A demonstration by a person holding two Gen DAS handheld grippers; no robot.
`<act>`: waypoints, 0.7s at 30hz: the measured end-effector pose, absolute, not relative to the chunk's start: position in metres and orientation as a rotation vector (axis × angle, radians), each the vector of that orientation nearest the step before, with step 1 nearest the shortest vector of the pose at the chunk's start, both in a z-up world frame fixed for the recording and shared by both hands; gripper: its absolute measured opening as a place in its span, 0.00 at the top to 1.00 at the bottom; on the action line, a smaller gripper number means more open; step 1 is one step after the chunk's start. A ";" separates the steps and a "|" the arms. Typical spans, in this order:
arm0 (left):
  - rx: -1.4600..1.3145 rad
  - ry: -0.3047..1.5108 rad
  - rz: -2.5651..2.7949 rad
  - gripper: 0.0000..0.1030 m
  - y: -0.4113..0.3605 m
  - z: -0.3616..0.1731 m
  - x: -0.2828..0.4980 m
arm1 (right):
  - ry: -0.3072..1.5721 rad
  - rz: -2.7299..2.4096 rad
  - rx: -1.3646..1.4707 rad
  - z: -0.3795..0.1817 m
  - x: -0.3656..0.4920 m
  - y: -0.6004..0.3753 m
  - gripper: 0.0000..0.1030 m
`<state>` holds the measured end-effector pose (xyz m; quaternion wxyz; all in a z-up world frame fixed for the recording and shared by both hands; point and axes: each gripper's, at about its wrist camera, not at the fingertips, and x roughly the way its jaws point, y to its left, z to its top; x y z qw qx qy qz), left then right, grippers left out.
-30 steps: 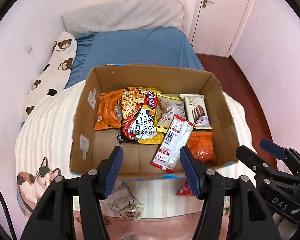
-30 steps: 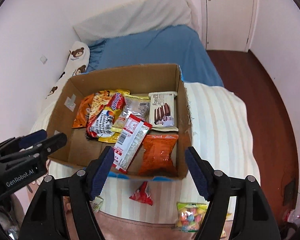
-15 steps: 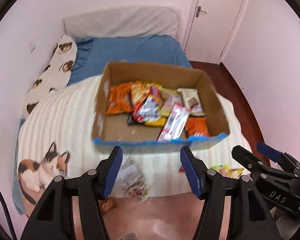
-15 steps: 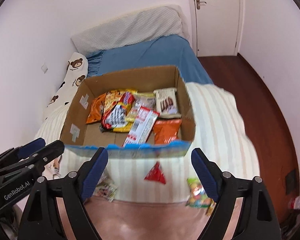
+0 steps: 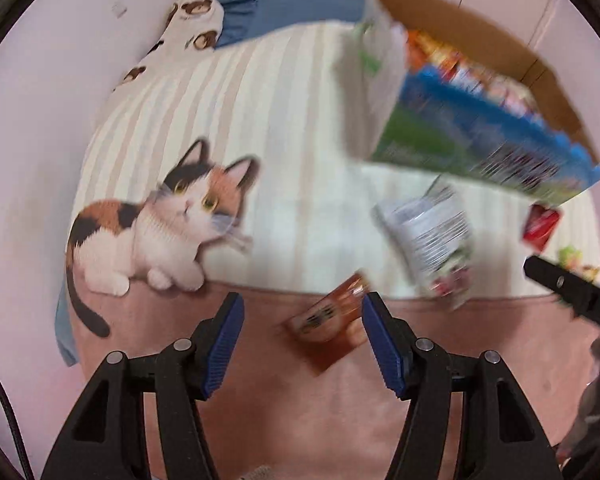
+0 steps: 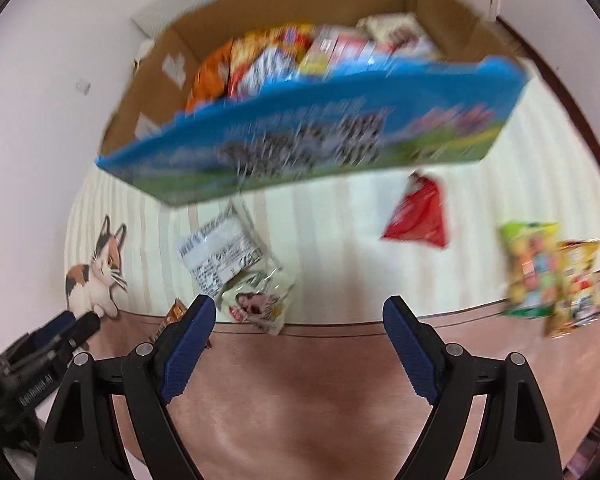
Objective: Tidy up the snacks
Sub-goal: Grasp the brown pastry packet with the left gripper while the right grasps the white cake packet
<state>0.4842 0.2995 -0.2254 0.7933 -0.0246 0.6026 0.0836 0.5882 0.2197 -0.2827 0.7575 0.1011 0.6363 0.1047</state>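
A cardboard box (image 6: 320, 140) with a blue printed front holds several snack packets on the striped blanket; it also shows in the left wrist view (image 5: 480, 136). Loose on the blanket lie a white packet (image 6: 236, 264), a red packet (image 6: 420, 212), a green and a yellow packet (image 6: 548, 276), and a brown packet (image 5: 328, 320). My left gripper (image 5: 302, 340) is open, low over the blanket with the brown packet between its fingertips' line of sight. My right gripper (image 6: 296, 344) is open and empty, just below the white packet. Both views are blurred.
A cat picture (image 5: 160, 224) is printed on the blanket at the left. A bear-print pillow (image 5: 188, 28) and blue sheet lie behind. The pink blanket border (image 6: 300, 400) fills the near edge. A wall stands at the left.
Both grippers have dropped down and pulled back from above the box to low over the blanket's near edge. The box now looms above; loose packets are close. Both stay open.
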 end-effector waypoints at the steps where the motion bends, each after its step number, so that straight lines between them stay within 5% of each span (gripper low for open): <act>1: -0.034 1.310 0.176 0.43 0.300 -0.234 0.483 | 1.402 0.233 0.225 -0.290 0.590 0.225 0.15; 9: 0.267 1.399 0.014 0.43 0.267 -0.300 0.487 | 1.502 0.259 0.184 -0.340 0.605 0.259 0.15; 21: 0.282 1.474 -0.171 0.41 0.247 -0.335 0.496 | 1.559 0.257 0.253 -0.375 0.619 0.271 0.15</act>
